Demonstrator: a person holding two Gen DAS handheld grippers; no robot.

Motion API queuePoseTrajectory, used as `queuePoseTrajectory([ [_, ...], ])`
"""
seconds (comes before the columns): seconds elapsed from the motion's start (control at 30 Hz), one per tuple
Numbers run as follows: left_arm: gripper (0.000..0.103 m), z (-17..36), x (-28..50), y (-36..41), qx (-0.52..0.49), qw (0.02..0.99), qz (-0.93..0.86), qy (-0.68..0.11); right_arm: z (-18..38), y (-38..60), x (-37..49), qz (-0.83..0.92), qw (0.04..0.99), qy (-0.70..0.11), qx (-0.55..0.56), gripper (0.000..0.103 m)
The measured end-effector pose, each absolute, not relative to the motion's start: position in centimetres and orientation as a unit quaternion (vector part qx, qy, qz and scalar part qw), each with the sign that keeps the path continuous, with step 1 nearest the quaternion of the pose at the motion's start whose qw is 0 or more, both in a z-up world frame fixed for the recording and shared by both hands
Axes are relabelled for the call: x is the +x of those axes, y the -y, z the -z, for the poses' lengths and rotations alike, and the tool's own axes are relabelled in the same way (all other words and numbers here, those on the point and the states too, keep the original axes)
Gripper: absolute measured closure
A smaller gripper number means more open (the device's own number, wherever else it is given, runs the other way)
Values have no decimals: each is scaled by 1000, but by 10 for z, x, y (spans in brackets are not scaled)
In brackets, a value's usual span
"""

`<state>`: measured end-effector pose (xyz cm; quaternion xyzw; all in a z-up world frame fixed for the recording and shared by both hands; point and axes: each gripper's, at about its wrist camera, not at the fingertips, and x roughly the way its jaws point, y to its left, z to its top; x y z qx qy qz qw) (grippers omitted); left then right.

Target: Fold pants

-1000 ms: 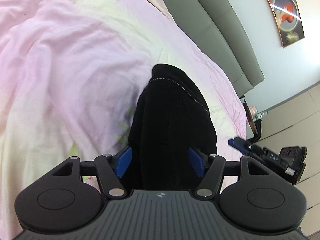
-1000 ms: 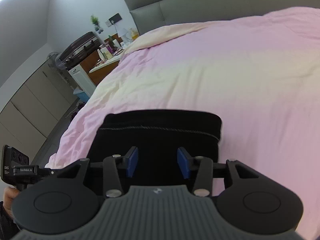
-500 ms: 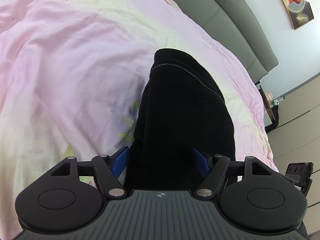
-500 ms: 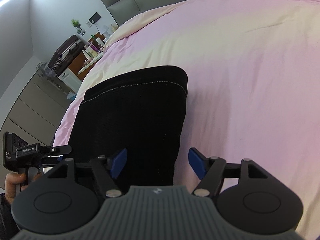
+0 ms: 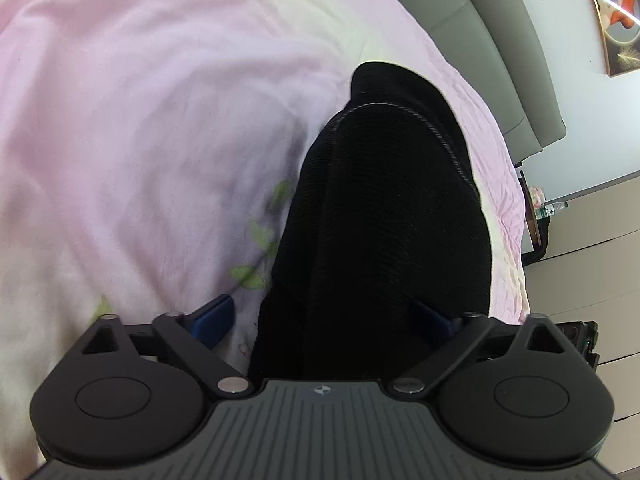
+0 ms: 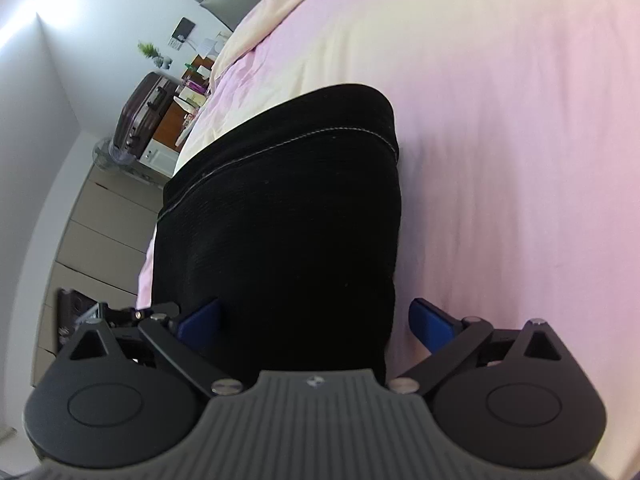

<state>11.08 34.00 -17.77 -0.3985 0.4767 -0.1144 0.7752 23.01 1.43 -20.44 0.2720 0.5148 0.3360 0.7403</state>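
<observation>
Black folded pants [image 5: 392, 216] lie on the pink bedspread [image 5: 140, 140], with a pale stitched hem across the far end. My left gripper [image 5: 323, 318] hangs low over the near end, jaws opening wide. Its left pad [image 5: 212, 316] stands clear of the cloth, and the right pad [image 5: 434, 318] is at the cloth's edge. In the right wrist view the same pants [image 6: 280, 208] run away from my right gripper [image 6: 316, 322], whose jaws are also opening. The cloth lies between its blue pads [image 6: 432, 324] without being pinched. Each view shows the other gripper at its edge.
A grey padded headboard [image 5: 500, 40] closes the far end of the bed, with a framed picture [image 5: 616, 16] on the wall. Beside the bed stand a dark suitcase [image 6: 140, 116], a cluttered side table [image 6: 188, 96] and beige drawers [image 6: 92, 220]. The bed's edge runs just past the pants.
Both grippers' jaws have spread wide and let go of the pants. Both sank toward the bed, and the pants now rest flatter on the cover.
</observation>
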Motion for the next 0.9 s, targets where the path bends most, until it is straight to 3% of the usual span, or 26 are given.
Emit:
queuePoseTrajectory([
  [0.37, 0, 208, 127, -343, -448, 727, 188, -485, 251, -39, 247, -375, 662, -538, 363, 5],
  [0.47, 0, 206, 126, -338, -449, 730, 203, -473, 245, -42, 243, -385, 678, -522, 345, 15],
  [0.57, 14, 206, 123, -341, -466, 723, 217, -462, 242, -36, 235, -383, 680, -514, 355, 26],
  [0.67, 21, 198, 118, -339, -469, 723, 243, -445, 237, -33, 233, -381, 678, -508, 371, 29],
  [0.9, 22, 175, 101, -307, -452, 708, 322, -437, 195, 8, 198, -359, 682, -501, 395, 31],
])
